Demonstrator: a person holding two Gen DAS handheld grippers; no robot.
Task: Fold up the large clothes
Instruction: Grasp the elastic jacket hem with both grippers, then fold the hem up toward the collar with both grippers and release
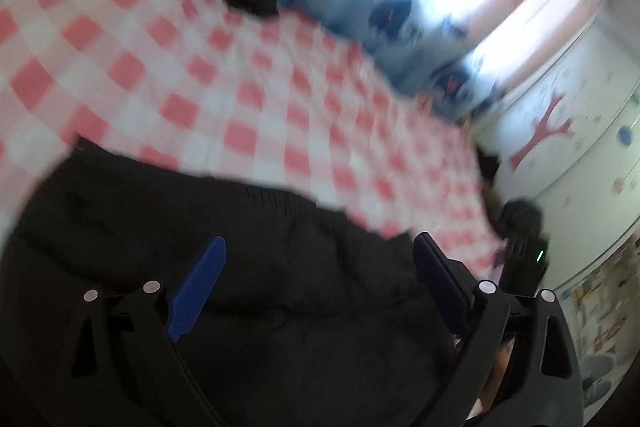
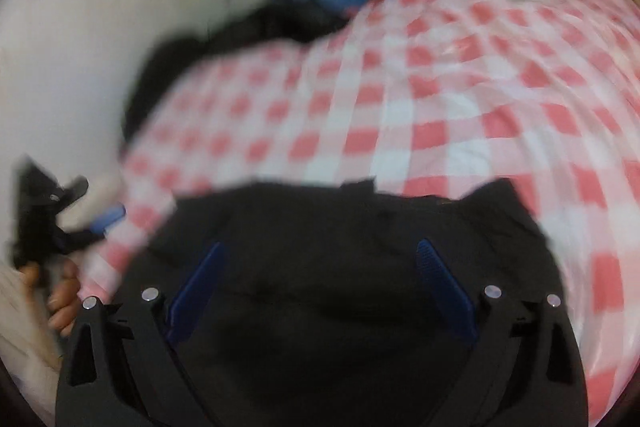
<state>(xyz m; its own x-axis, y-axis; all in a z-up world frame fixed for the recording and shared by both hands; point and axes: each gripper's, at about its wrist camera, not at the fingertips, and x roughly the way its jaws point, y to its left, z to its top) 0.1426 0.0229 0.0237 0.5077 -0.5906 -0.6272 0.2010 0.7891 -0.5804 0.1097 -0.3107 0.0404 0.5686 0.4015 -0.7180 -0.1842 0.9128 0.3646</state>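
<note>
The left gripper [image 1: 320,259] and right gripper [image 2: 324,263] both hover with fingers [image 2: 440,279] spread wide, nothing between them, above the black garment [image 1: 260,267] lying on the pink-checked bed [image 1: 248,79].

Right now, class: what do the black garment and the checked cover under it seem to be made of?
Black garment: soft matte cloth, probably woven; it creases and shows a gathered seam. Checked cover: thin pink-and-white cloth, likely cotton; it wrinkles, without shine. Blur leaves the weave unclear.
</note>
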